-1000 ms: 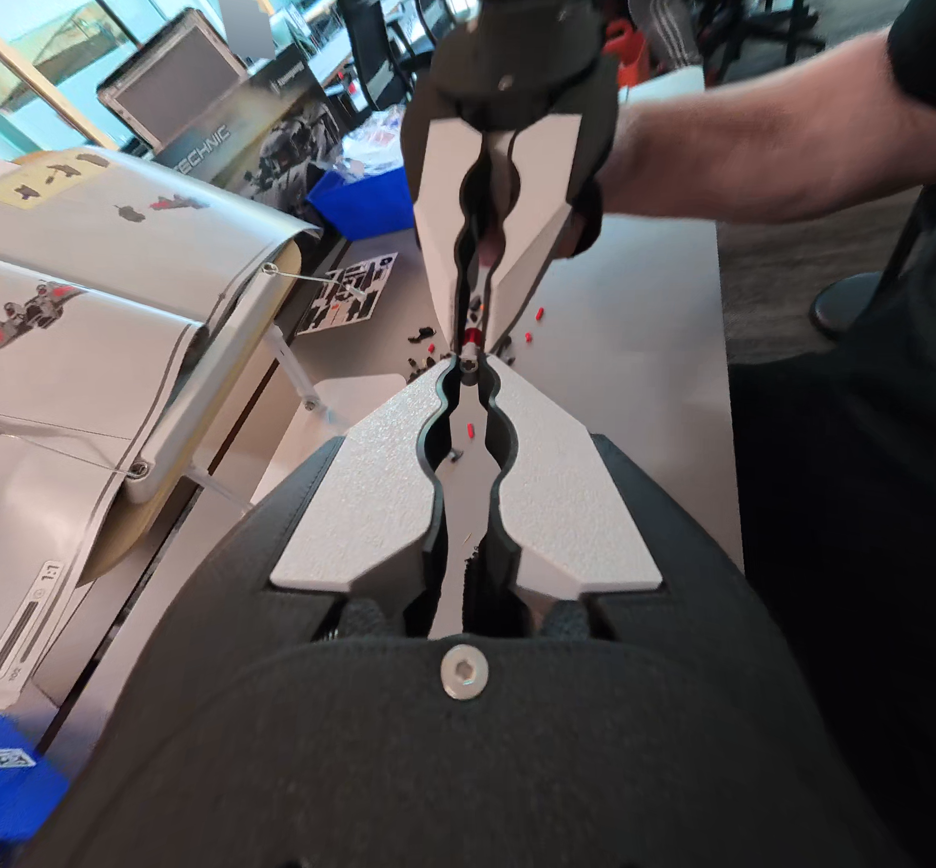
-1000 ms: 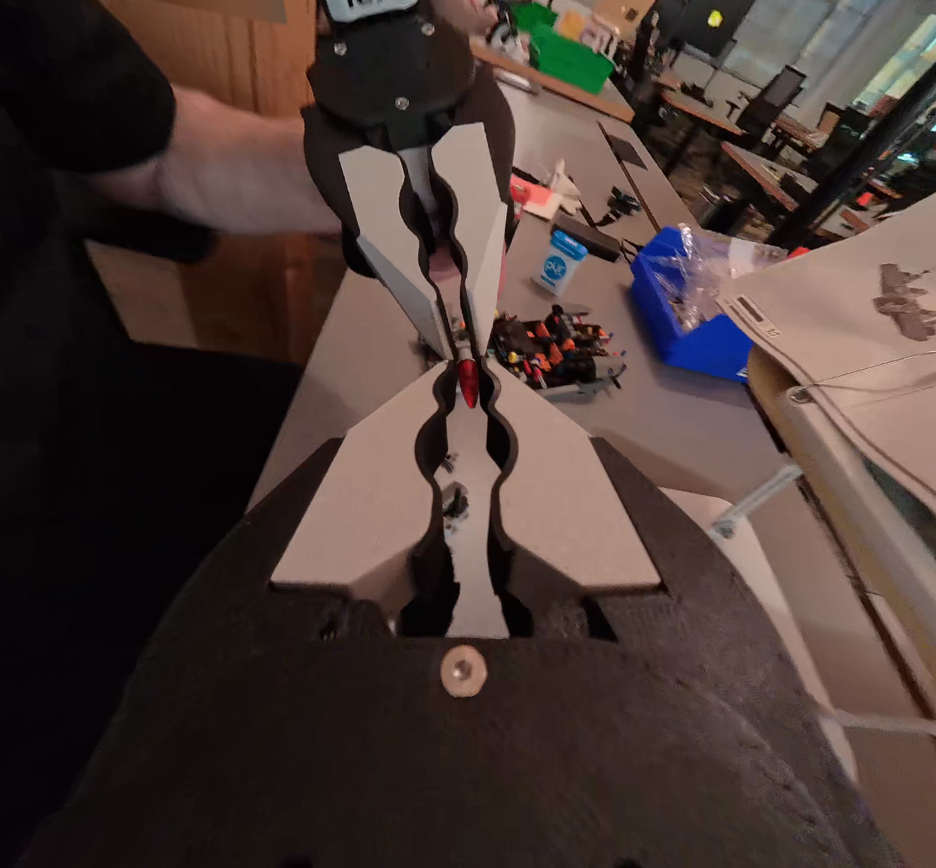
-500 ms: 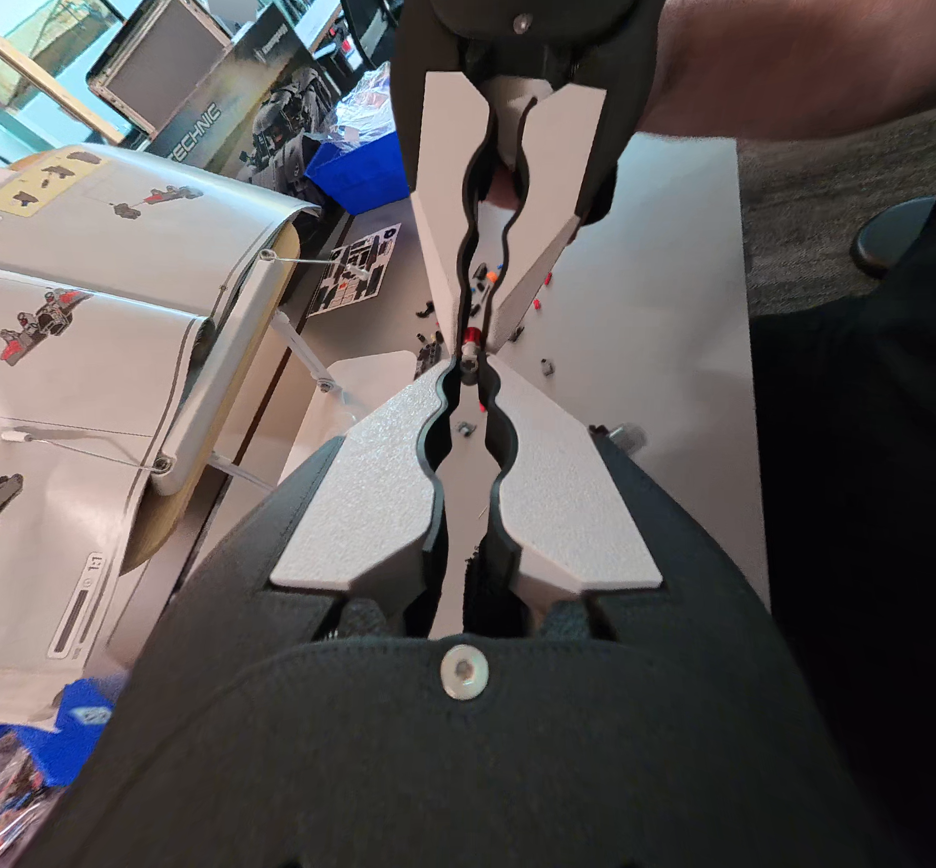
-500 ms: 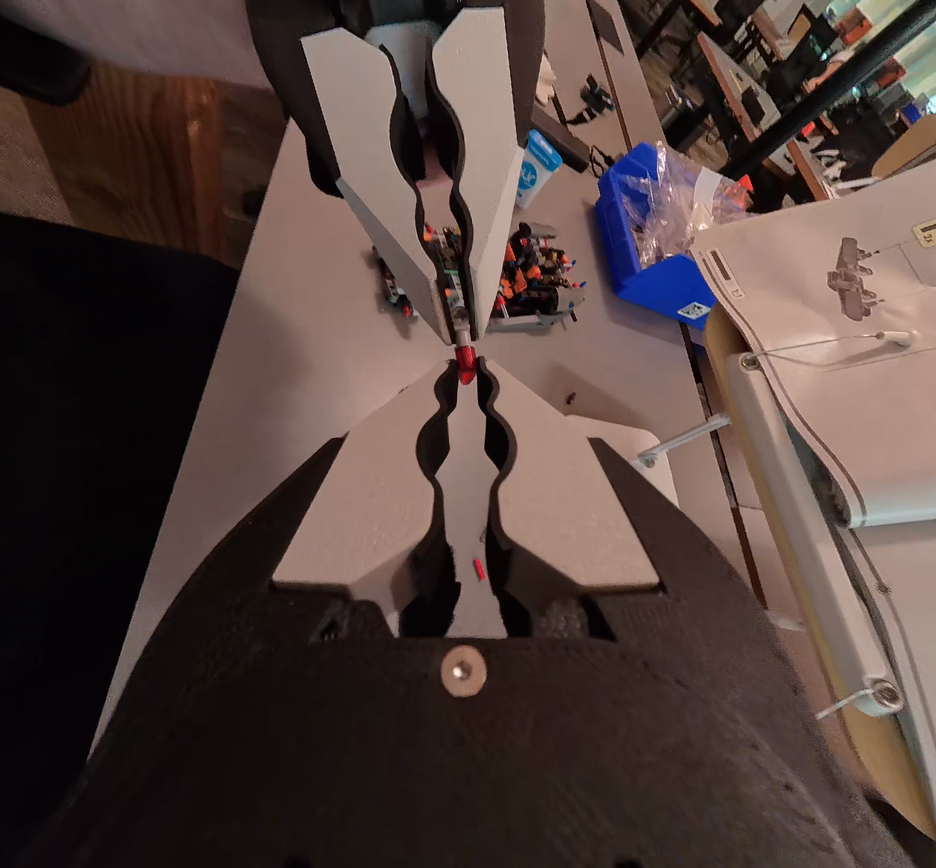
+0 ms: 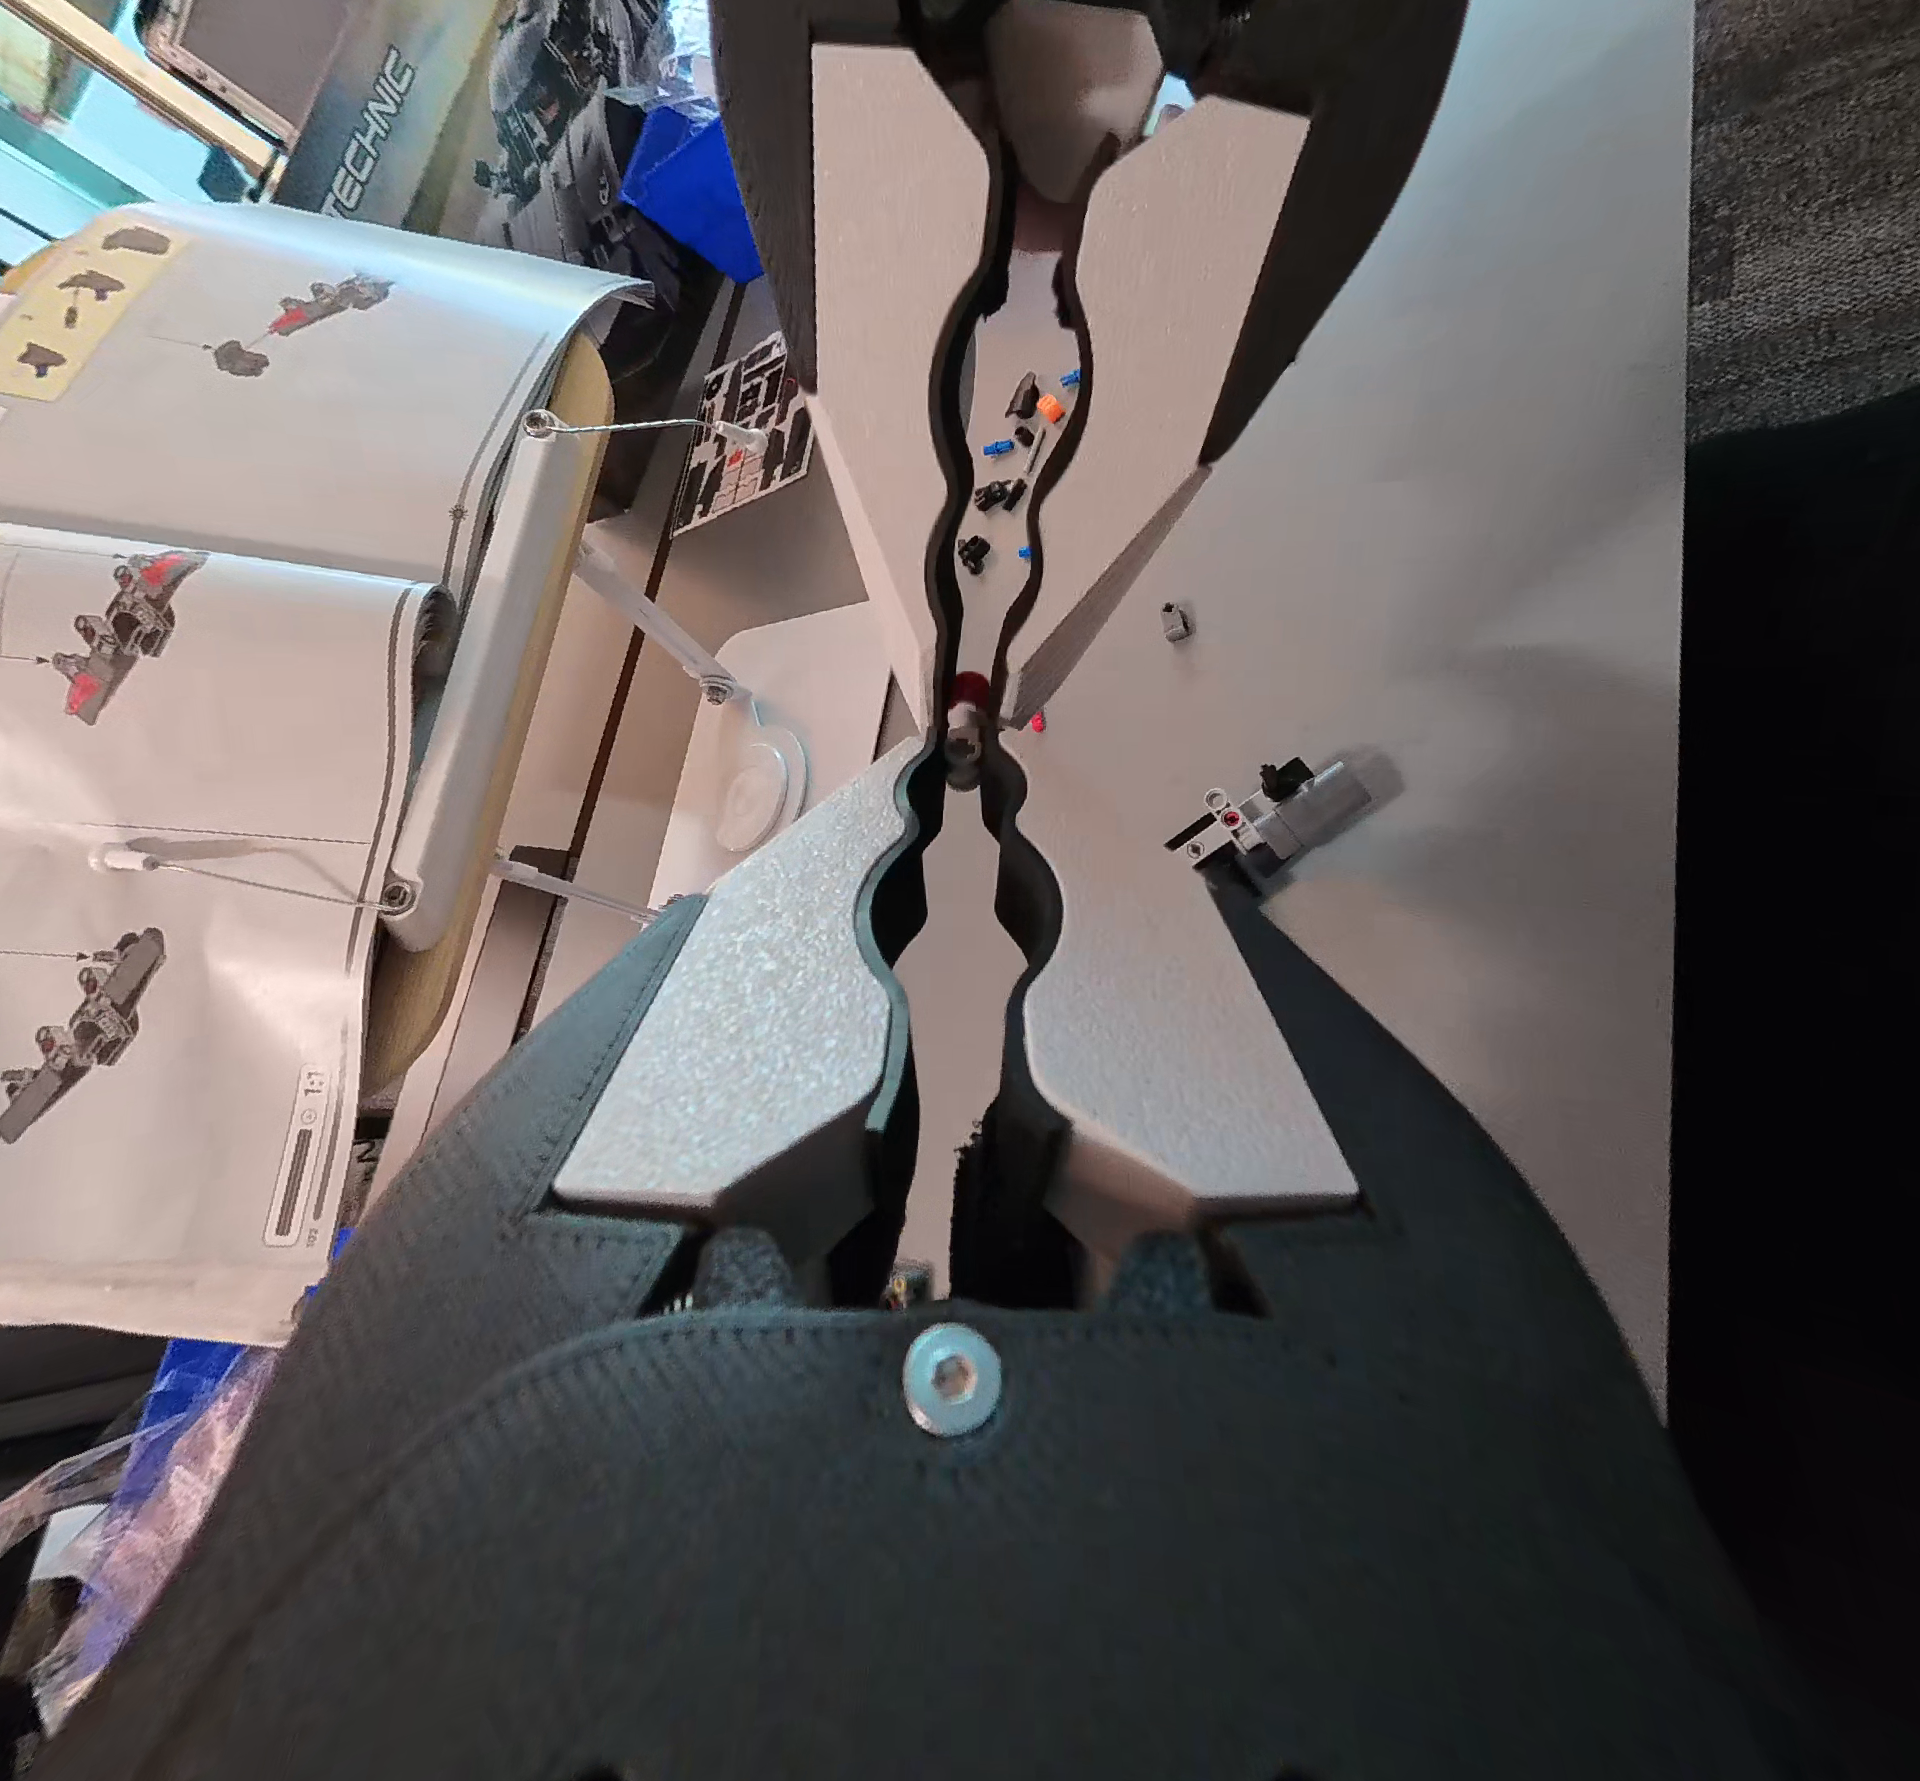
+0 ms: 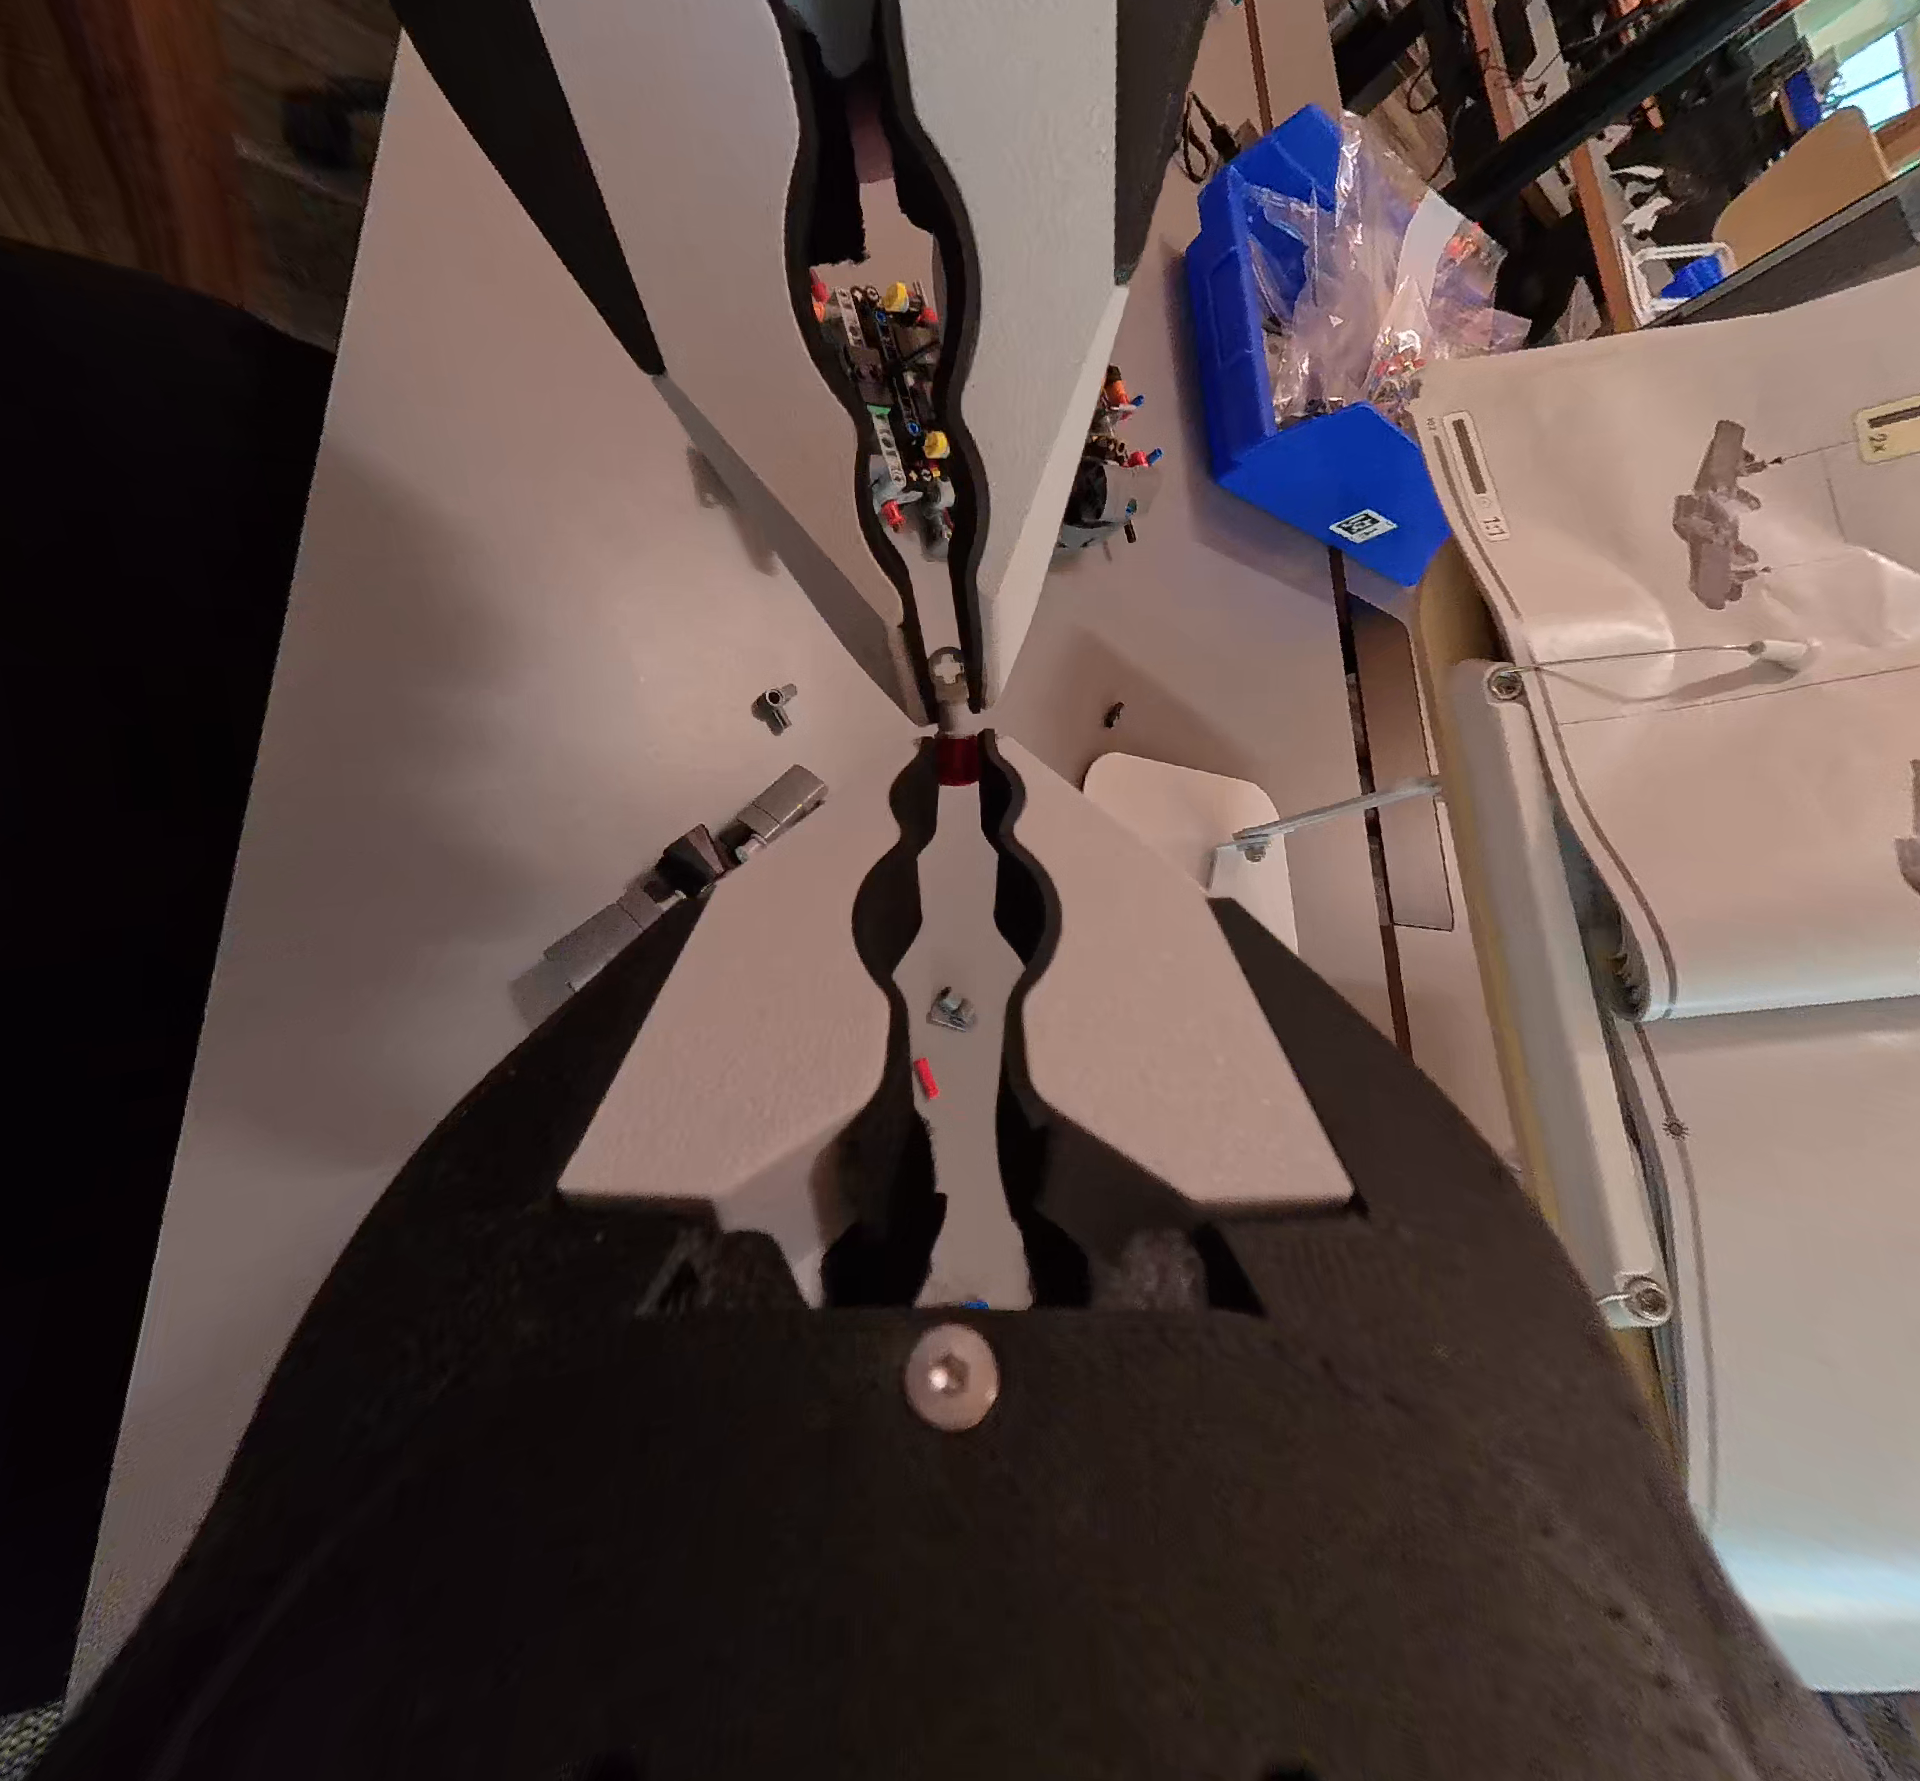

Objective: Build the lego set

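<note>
My left gripper (image 5: 961,767) is shut on a small grey connector piece (image 5: 961,755). My right gripper (image 6: 956,763) is shut on a small red bush (image 6: 956,761). The two grippers meet tip to tip above the white table (image 5: 1455,381), and the red piece touches the grey one end to end. In the left wrist view the right gripper (image 5: 974,692) comes in from the top with the red bush (image 5: 971,689). In the right wrist view the left gripper (image 6: 948,684) comes in from the top with the grey connector (image 6: 948,669).
A small grey sub-assembly (image 5: 1283,812) (image 6: 727,838) and a loose grey piece (image 5: 1174,623) (image 6: 777,705) lie on the table. The open instruction booklet (image 5: 208,692) (image 6: 1714,692) stands on a holder. A blue bin (image 6: 1309,422) holds bags. A partly built model (image 6: 904,401) and loose pieces (image 5: 1003,490) lie farther off.
Both grippers have tilted down towards the table and moved closer together. They stay shut on their pieces, which remain pressed end to end.
</note>
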The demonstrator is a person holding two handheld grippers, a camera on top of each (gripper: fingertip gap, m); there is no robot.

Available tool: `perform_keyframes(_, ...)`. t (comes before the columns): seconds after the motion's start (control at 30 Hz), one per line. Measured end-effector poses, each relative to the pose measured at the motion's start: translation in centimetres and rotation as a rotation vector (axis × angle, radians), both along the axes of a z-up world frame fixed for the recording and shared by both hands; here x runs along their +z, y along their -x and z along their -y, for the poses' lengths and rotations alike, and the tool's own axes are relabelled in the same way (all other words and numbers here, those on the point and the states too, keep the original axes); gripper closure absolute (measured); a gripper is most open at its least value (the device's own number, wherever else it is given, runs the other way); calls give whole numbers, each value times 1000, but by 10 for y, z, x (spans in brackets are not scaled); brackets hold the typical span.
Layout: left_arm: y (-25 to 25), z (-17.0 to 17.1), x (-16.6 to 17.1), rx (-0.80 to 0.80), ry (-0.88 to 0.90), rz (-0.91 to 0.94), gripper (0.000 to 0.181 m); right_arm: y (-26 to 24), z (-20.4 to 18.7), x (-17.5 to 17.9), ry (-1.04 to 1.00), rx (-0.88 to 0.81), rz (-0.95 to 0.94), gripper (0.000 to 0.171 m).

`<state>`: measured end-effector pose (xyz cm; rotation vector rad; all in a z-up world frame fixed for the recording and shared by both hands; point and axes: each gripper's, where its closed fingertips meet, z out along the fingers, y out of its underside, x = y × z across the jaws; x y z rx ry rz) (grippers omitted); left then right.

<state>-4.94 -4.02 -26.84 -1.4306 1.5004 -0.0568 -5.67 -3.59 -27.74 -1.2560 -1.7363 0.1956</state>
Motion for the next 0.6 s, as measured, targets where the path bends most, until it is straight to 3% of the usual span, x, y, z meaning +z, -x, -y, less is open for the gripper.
perform_keyframes(0.6,-5,-3,-13,-16,-41,-35,177,-9,-3,-12,-89,36,63,167)
